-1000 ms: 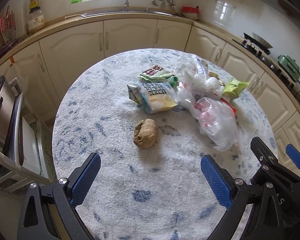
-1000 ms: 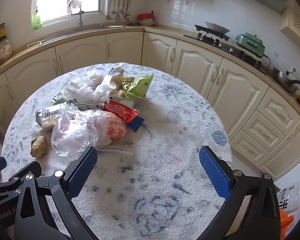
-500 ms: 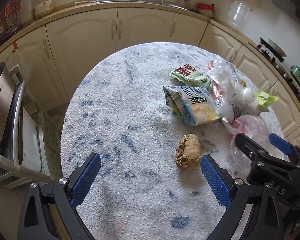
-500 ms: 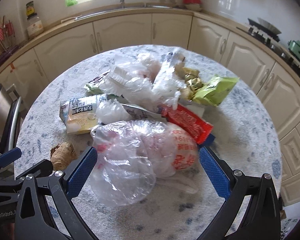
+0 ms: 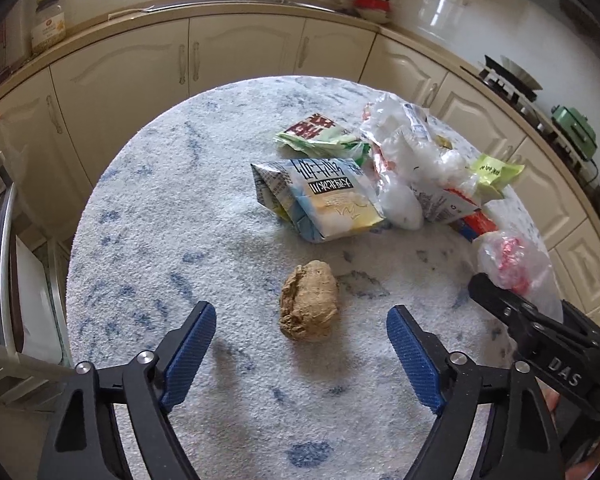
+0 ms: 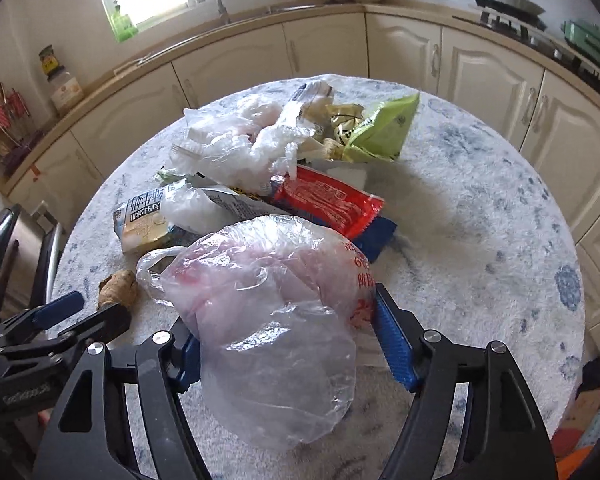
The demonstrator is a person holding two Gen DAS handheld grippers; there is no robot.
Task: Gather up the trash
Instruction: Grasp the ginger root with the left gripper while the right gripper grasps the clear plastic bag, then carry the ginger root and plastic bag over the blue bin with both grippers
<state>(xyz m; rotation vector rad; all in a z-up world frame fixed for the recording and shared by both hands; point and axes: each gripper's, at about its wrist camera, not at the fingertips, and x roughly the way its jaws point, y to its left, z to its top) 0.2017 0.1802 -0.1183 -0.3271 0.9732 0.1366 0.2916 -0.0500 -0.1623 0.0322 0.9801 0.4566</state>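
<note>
A brown ginger-like lump (image 5: 309, 306) lies on the round table (image 5: 172, 208), which has a white-and-blue cloth. My left gripper (image 5: 300, 316) hangs just over the lump, its jaws closing with the lump between the blue tips, pads clear of it. A clear plastic bag with red print (image 6: 268, 312) bulges between my right gripper's (image 6: 284, 320) pads. Those jaws are closing and press its sides; the left pad is half hidden by the bag. The same bag (image 5: 512, 264) shows at the right in the left wrist view.
Behind lie a flattened drink carton (image 5: 324, 200), crumpled white bags (image 6: 240, 148), a red wrapper (image 6: 328, 200) and green wrappers (image 6: 380, 132). Cream cabinets (image 6: 480, 68) ring the table. A stove (image 5: 508, 76) stands right, a metal rack (image 5: 0, 280) left.
Both grippers sank toward the table and their jaws narrowed. The left one came to straddle the brown lump. The right one swung left and closed in on the clear bag.
</note>
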